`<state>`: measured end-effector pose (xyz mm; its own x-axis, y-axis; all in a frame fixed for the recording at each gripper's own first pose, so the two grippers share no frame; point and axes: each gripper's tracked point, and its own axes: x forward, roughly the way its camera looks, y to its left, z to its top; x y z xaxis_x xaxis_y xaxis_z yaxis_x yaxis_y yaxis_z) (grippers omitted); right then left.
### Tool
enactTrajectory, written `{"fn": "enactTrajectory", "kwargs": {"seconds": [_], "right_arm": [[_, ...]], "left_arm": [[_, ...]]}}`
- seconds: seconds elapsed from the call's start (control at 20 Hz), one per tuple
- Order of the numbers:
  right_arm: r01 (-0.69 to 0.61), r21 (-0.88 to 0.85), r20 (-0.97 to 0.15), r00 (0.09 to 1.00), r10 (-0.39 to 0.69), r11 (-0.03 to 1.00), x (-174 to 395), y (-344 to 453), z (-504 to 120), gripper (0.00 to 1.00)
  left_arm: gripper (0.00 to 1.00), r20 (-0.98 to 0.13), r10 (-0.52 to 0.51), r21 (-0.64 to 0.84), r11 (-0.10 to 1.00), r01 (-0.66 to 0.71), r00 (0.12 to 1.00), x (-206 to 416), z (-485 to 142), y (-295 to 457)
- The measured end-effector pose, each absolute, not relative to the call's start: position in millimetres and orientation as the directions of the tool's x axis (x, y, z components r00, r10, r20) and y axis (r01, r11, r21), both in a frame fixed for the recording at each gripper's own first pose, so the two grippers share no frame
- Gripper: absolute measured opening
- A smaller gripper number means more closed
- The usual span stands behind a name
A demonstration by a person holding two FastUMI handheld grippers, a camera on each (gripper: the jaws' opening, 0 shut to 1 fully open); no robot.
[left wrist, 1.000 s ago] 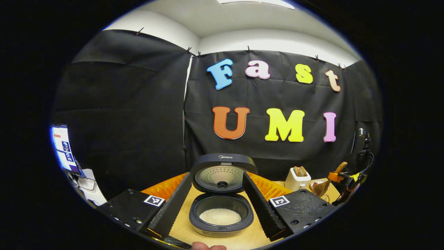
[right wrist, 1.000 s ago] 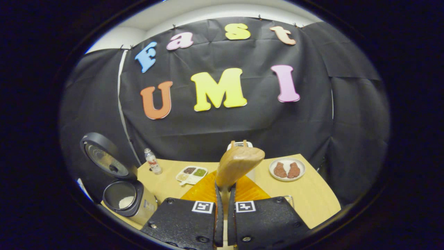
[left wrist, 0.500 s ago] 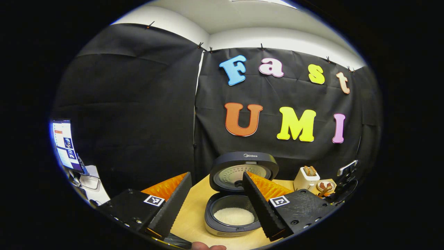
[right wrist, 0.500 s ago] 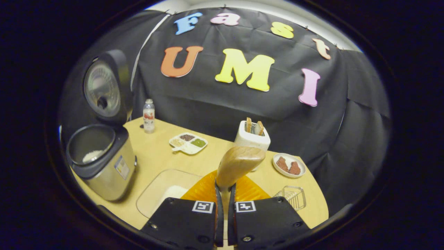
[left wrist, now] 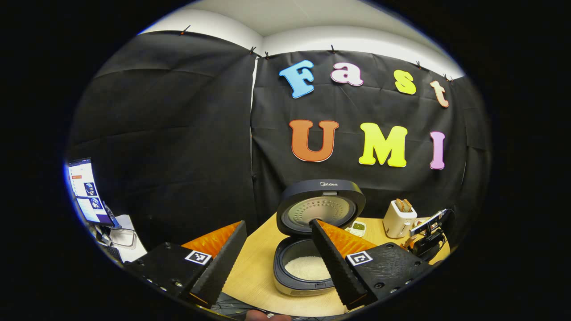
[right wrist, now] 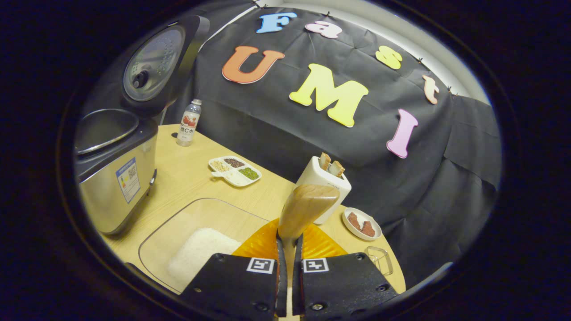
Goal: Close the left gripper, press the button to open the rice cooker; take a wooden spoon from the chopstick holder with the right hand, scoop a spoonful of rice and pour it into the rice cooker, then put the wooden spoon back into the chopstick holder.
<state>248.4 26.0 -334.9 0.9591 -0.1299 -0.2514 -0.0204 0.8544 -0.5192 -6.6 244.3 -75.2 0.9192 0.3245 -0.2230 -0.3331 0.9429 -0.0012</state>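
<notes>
The rice cooker (left wrist: 308, 267) stands with its lid (left wrist: 321, 206) up and white rice (left wrist: 308, 267) in its pot; in the right gripper view the rice cooker (right wrist: 113, 178) is at the left. My left gripper (left wrist: 279, 263) is open, hanging in front of the cooker and a little left of it. My right gripper (right wrist: 288, 249) is shut on the wooden spoon (right wrist: 305, 207), bowl upward, above a clear rice container (right wrist: 196, 243). Behind the spoon stands the white chopstick holder (right wrist: 323, 187) with wooden utensils in it. The right gripper (left wrist: 428, 234) also appears far right in the left gripper view.
On the wooden table (right wrist: 178, 178) are a drink bottle (right wrist: 187, 122), a divided tray of grains (right wrist: 234, 170), a plate of brown food (right wrist: 361, 223) and a small clear box (right wrist: 379, 261). A monitor (left wrist: 87, 191) glows at the left.
The right gripper has dropped lower and toward the rice container with the spoon, so the cooker now looms higher at the left. The left gripper drifted left and back slightly.
</notes>
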Motion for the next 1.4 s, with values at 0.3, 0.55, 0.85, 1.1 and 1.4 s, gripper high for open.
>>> {"fn": "enactTrajectory", "kwargs": {"seconds": [0.3,0.55,0.85,1.1,1.4], "right_arm": [[-0.057,-0.298,-0.332,0.942,-0.048,0.953,258,55,-343,0.1],[-0.081,-0.019,-0.404,0.912,0.066,0.997,264,78,-346,0.1],[-0.021,0.256,-0.442,0.886,0.137,0.966,266,76,-349,0.1],[0.036,0.483,-0.46,0.861,0.218,0.875,266,71,-348,0.1],[0.025,0.603,-0.418,0.861,0.289,0.797,252,51,-342,0.1]], "left_arm": [[0.95,-0.241,0.337,0.009,0.939,-0.345,0.91,-14,-80,249],[0.95,-0.258,0.344,-0.009,0.934,-0.358,0.903,-18,-88,248],[0.95,-0.265,0.349,-0.003,0.932,-0.362,0.899,-20,-88,243],[0.95,-0.27,0.339,-0.001,0.936,-0.353,0.901,-19,-86,233],[0.95,-0.282,0.316,-0.008,0.943,-0.332,0.906,-15,-86,215]]}}
